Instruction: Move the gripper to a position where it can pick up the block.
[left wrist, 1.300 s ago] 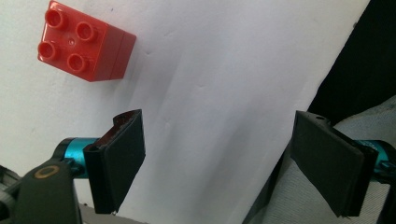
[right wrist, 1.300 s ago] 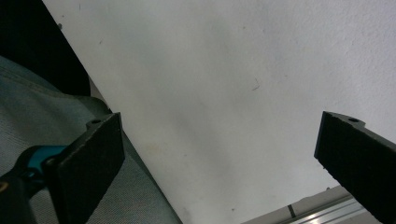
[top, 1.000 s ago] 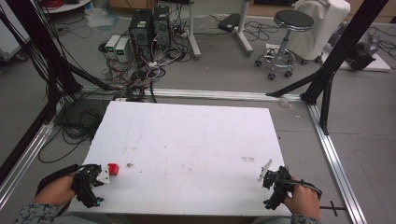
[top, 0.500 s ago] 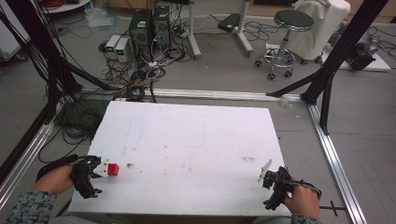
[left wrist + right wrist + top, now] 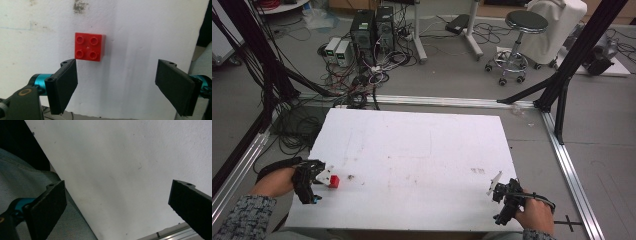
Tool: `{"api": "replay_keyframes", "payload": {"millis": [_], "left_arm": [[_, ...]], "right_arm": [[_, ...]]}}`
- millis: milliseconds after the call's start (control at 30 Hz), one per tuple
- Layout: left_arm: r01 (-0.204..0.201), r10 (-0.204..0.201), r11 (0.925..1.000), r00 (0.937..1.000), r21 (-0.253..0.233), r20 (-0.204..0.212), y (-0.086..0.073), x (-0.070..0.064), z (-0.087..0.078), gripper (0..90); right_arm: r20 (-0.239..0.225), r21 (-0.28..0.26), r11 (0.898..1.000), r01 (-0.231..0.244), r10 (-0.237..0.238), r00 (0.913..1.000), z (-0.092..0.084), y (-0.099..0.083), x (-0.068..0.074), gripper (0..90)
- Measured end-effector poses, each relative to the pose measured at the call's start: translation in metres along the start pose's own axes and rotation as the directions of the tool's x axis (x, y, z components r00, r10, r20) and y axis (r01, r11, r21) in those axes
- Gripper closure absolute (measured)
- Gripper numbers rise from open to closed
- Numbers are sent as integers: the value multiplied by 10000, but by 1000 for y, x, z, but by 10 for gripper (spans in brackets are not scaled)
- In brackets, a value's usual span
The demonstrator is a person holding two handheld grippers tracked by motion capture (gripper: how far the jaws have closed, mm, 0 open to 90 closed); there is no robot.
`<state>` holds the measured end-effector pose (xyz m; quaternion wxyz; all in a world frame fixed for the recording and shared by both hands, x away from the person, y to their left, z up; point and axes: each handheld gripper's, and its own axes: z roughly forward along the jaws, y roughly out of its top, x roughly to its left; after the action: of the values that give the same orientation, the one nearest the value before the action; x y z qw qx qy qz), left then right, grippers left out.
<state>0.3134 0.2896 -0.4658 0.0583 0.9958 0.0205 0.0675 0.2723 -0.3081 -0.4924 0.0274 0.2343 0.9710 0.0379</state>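
Over on the left we see the left hand point(image 5: 274, 181) at the near-left corner of the white table point(image 5: 412, 150), holding the left gripper point(image 5: 318, 175) low over the surface. Its jaws stand spread wide, nothing between them. Just ahead of the tips sits a small red brick point(image 5: 333, 180), resting flat on the table near the left edge. In the left gripper view the red brick point(image 5: 89, 46) shows four round studs on top and lies just beyond the left jaw, nearer to that jaw than to the other, and we see a sliver of white between brick and pad, so no contact. A dark smudge point(image 5: 79, 6) marks the table past the brick.

Moving across, we pass bare white tabletop with a few faint scuffs in the middle.

On the right we find the right hand point(image 5: 534, 216) at the near-right corner, with the right gripper point(image 5: 499, 189) angled inward over the table's edge. In the right gripper view its two black jaws are wide apart and hold nothing, with plain white surface between them and a grey sleeve point(image 5: 30, 192) at the left.

Beyond the table, we see a round stool point(image 5: 523, 30) and tangled cables point(image 5: 372, 75) on the floor.
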Motion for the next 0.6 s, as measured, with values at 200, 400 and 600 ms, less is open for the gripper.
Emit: {"api": "replay_keyframes", "payload": {"millis": [200, 400, 600], "left_arm": [[-720, 720, 9972, 9974, 180, 47, 4, 9, 4, 182], [-956, 940, 9943, 9950, 468, 345, 8, 17, 11, 186], [-1362, 1336, 9887, 9900, 621, 442, 14, 25, 21, 189]], "right_arm": [[-89, 33, 10000, -18, 18, 10000, 1, 1, 0, 11], [-75, 48, 10000, -1, 1, 10000, 1, 2, 1, 11], [-133, 43, 10000, 22, -22, 9999, 3, 2, 0, 11]]}}
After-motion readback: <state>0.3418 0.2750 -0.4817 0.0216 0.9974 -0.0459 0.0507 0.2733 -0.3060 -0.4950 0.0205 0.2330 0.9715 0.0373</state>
